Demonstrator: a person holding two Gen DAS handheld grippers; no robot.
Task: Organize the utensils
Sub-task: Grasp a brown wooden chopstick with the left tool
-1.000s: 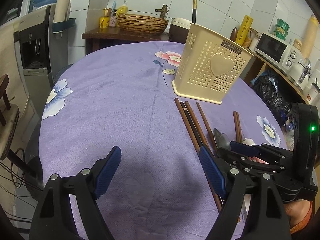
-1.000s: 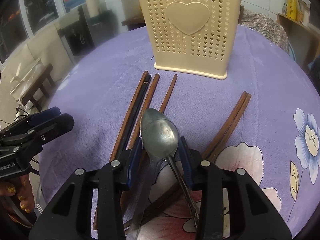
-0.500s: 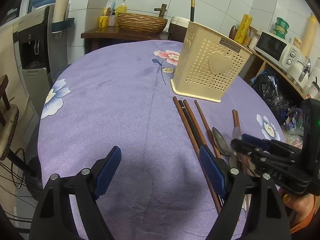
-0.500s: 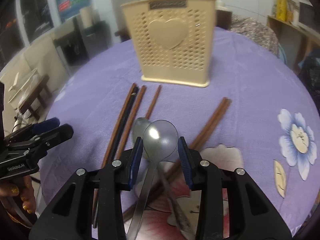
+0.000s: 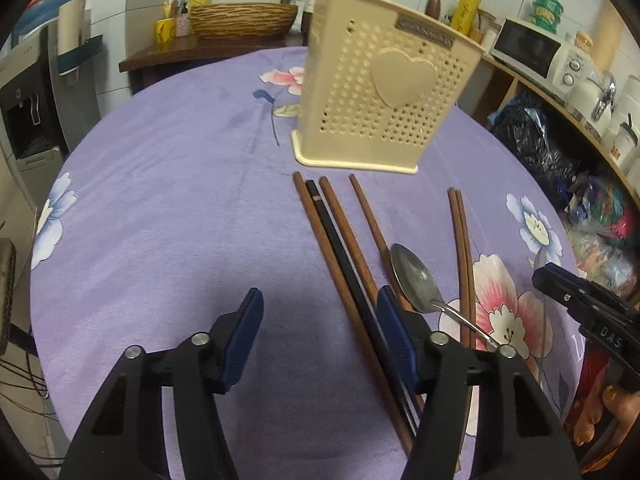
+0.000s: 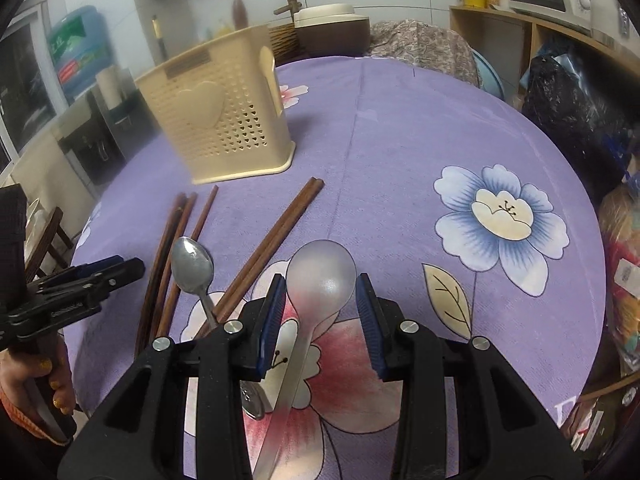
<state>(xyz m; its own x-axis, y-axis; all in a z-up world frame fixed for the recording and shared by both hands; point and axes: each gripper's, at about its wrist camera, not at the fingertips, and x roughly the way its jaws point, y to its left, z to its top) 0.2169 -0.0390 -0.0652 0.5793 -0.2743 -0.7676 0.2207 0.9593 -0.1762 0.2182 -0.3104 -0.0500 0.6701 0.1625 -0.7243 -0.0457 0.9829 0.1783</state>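
Note:
A cream perforated utensil holder (image 5: 376, 92) (image 6: 216, 120) stands upright on the purple flowered tablecloth (image 5: 180, 200). In front of it lie several brown and black chopsticks (image 5: 340, 248) (image 6: 176, 248), a separate brown pair (image 5: 462, 248) (image 6: 276, 232) and a metal spoon (image 5: 414, 280) (image 6: 192, 266). My right gripper (image 6: 322, 320) is shut on a second metal spoon (image 6: 322, 276), held above the cloth with its bowl pointing forward. My left gripper (image 5: 318, 332) (image 6: 126, 266) hovers low over the near ends of the chopsticks; its jaws are closing, and the chopsticks lie just inside its right finger (image 5: 394, 328), untouched by the pads.
A microwave (image 5: 528, 52) and jars stand on a shelf at the right, with a black bag (image 5: 532, 136) below it. Behind the table are a wicker basket (image 5: 244, 20), a rice cooker (image 6: 330, 26) and a water dispenser (image 5: 24, 92). The round table's edge curves close on both sides.
My right gripper has lifted its spoon off the chopsticks and swung right, leaving the other spoon behind. My left gripper has moved toward the chopsticks and its jaws have narrowed.

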